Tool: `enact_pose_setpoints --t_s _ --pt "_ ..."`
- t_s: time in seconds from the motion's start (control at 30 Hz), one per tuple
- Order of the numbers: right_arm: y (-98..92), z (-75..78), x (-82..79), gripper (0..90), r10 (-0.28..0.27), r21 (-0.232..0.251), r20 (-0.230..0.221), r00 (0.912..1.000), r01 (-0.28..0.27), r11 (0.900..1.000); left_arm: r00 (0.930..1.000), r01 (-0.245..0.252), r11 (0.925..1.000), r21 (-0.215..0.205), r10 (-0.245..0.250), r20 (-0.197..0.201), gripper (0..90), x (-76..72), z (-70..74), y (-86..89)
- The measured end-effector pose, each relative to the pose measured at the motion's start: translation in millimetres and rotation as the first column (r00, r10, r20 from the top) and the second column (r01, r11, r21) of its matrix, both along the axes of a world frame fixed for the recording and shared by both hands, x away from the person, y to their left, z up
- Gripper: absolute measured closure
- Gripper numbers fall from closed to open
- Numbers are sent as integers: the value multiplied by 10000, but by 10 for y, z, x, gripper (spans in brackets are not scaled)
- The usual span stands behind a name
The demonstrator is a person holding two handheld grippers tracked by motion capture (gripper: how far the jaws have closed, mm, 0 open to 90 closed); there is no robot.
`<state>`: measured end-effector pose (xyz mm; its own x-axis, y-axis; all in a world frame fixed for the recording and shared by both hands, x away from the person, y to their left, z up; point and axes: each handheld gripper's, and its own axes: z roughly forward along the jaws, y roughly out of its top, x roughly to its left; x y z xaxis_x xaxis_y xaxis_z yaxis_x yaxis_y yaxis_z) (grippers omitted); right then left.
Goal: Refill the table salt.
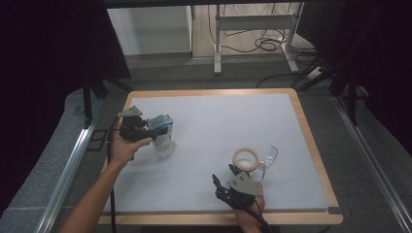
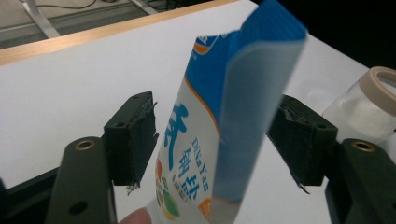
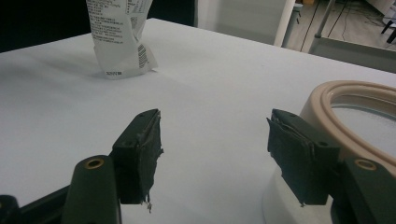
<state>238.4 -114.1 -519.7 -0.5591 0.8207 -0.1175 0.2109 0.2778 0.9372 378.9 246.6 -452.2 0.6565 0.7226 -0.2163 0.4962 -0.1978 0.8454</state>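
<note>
A blue and white pouch (image 1: pixel 163 137) with printed text stands on the white table mat (image 1: pixel 218 116) at the left. My left gripper (image 1: pixel 154 129) is open around its top; in the left gripper view the pouch (image 2: pixel 219 116) rises between the two pads (image 2: pixel 133 140) with a small gap on each side. A glass jar with a beige rim (image 1: pixel 248 159) stands at the front right. My right gripper (image 1: pixel 223 174) sits just in front of it, open, with nothing between its pads (image 3: pixel 142 149); the jar (image 3: pixel 359 100) lies against the outside of its right jaw.
A clear plastic piece (image 1: pixel 268 155) lies beside the jar on its right. The mat has a wooden border (image 1: pixel 311 141). A fingertip (image 2: pixel 136 217) shows under the pouch. The jar (image 2: pixel 369 107) holds white powder. Beyond the table stand a metal frame (image 1: pixel 252 29) and floor cables.
</note>
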Motion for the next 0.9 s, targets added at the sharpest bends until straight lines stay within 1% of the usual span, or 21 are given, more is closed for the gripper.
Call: enact_pose_setpoints --t_s 0.03,0.1,0.17,0.27,0.33,0.4,0.43,0.57,0.67,0.77,0.9 --pt "-1 1 -1 356 -6 2 3 10000 6 10000 10000 -45 10000 37 45 -28 322 -23 -2 1" --pt "-5 10 -9 356 4 5 11 10000 -4 10000 9998 -158 9997 170 156 84 303 -81 -1 11" --pt "-10 16 -8 356 8 -2 59 10000 -8 10000 9998 -189 9998 60 188 106 293 -142 -6 36" --pt "-23 26 -1 356 44 13 76 10000 -44 10000 9995 -265 9994 202 261 203 281 -240 -35 84" --pt "-24 30 -13 356 28 -2 76 10000 -28 10000 9991 -406 9992 -28 407 83 270 -312 -78 137" --pt "-30 30 -25 356 126 24 51 9999 -126 9999 9988 -493 9988 -49 494 39 260 -361 -114 171" --pt "-28 30 -30 356 171 15 90 9998 -171 9999 9986 -534 9985 -132 534 29 261 -391 -135 192" --pt "-34 64 -68 361 465 105 66 9989 -466 9989 9973 -719 9973 162 717 147 258 -520 -218 216" --pt "-48 106 -108 399 754 150 123 9971 -756 9970 9969 -771 9966 279 766 189 259 -603 -280 220" --pt "-67 144 -146 456 1084 143 145 9940 -1086 9940 9966 -781 9964 317 772 274 261 -691 -355 200" --pt "-126 179 -182 549 1385 128 152 9902 -1387 9903 9981 -592 9972 455 583 215 259 -776 -458 133"
